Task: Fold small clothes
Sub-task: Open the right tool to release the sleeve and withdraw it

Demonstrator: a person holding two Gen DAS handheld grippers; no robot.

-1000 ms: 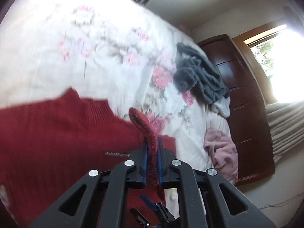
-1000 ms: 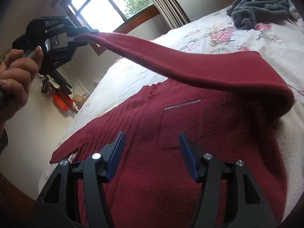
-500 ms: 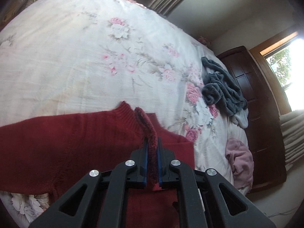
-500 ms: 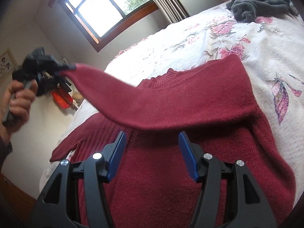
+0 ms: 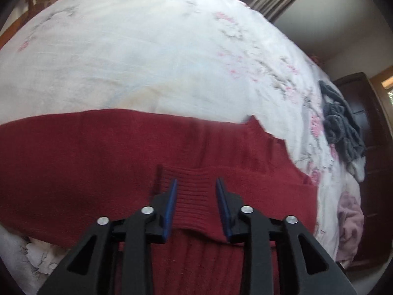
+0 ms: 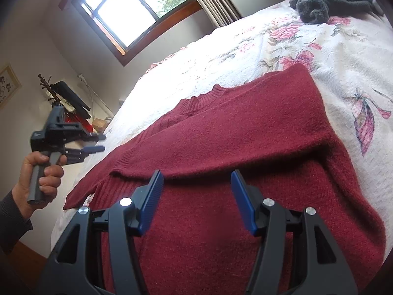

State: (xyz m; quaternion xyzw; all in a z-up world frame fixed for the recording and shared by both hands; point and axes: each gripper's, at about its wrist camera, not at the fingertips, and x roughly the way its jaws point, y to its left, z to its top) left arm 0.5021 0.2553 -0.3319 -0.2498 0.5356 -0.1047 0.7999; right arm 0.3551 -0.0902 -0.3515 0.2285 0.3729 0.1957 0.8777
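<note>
The red sweater (image 6: pixel 245 147) lies flat on the floral bedspread (image 6: pixel 331 49), one sleeve (image 6: pixel 221 145) folded across the chest with its ribbed cuff (image 5: pixel 194 196) at the sweater's far side. The left gripper (image 5: pixel 195 205) hovers over that cuff with its jaws parted and nothing held; in the right wrist view it sits at about nine o'clock, held in a hand (image 6: pixel 41 174) and clear of the cloth. The right gripper (image 6: pixel 196 196) is spread wide and empty above the sweater's lower body, at six o'clock. The risks, as I judge them: the loose knit could catch on a fingertip and drag the laid sleeve out of line, or the other sleeve (image 6: pixel 83 194), hanging near the bed's edge at eight o'clock, could slide off. No brand, label or legible writing shows; a framed picture (image 6: pixel 7 83) at ten o'clock is too small to read.
</note>
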